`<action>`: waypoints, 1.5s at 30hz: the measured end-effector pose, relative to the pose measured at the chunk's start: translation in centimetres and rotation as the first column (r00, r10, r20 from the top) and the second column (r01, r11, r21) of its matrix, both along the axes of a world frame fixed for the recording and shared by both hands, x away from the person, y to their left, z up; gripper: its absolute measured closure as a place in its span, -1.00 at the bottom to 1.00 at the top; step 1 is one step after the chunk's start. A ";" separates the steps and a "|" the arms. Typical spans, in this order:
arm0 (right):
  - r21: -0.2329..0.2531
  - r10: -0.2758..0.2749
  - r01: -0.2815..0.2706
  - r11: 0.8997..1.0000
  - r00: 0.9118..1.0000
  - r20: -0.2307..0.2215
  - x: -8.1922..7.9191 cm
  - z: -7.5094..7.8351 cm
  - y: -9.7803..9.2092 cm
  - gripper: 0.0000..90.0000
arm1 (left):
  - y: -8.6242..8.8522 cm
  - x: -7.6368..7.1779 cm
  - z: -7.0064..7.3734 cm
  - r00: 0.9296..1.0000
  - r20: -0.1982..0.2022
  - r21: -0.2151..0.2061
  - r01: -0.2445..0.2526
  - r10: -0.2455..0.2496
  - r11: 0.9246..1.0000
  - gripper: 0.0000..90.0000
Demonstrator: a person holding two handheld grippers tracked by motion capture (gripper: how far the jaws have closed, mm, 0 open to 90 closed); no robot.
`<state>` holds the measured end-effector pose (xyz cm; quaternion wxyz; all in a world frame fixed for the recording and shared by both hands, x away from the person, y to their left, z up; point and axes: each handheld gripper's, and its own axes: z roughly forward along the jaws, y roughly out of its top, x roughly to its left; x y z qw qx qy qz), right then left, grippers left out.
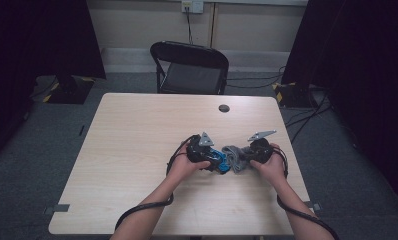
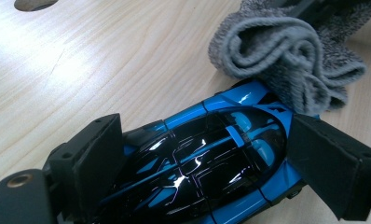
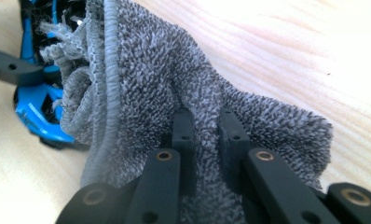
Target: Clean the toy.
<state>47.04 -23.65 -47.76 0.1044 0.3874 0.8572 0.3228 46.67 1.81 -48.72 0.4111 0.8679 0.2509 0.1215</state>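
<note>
Wiping a toy car seems to be the work in hand. Left claw (image 2: 193, 163) clamped across the blue and black toy car (image 2: 207, 158), one jaw on each flank, car resting on the tabletop (image 2: 81, 70). Right claw (image 3: 204, 140) pinched tight on a bunched grey cloth (image 3: 165, 84), jaws nearly together with a fold of the pile between them.

Placement: the cloth sits just beyond the left claw, touching the car's far end. From the right claw, the car lies ahead and to the left, partly hidden behind the cloth folds. High view shows both claws close together, left claw (image 1: 203, 150) and right claw (image 1: 256, 150), with car (image 1: 218, 161) and cloth (image 1: 235, 157) between them, toward the person's edge of the tabletop.

Progress, as judged: both grasps are set and cloth has met the car at one end. The glossy roof between the left jaws looks uncovered by cloth. Cannot tell whether any surface has been rubbed. Likely remaining: draw the cloth along the body, then release both.

Beyond the tabletop: a black folding chair (image 1: 189, 67).
</note>
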 end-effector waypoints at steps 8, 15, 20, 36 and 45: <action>0.017 -0.048 0.048 0.999 0.999 -0.013 1.1 0.0 0.1 0.78 | 0.0 0.0 0.0 1.000 0.000 -0.002 -0.002 0.002 1.000 -0.76; 0.024 -0.113 0.114 0.993 0.993 -0.015 1.9 0.4 0.3 0.78 | 0.0 -0.1 0.0 1.000 0.001 -0.002 -0.003 0.003 1.000 -0.75; 0.068 -0.175 0.174 0.982 0.985 0.010 2.4 1.1 -0.1 0.78 | 0.0 -0.1 0.0 1.000 0.001 -0.003 -0.004 0.004 1.000 -0.75; 0.133 -0.244 0.234 0.963 0.968 0.065 4.7 2.2 4.1 0.76 | -0.1 -0.2 -0.1 1.000 -0.001 -0.010 -0.006 0.006 1.000 -0.75; 0.164 -0.273 0.263 0.951 0.961 0.037 6.3 0.6 7.7 0.69 | -0.2 -0.3 -0.1 1.000 0.004 -0.018 -0.006 0.006 1.000 -0.75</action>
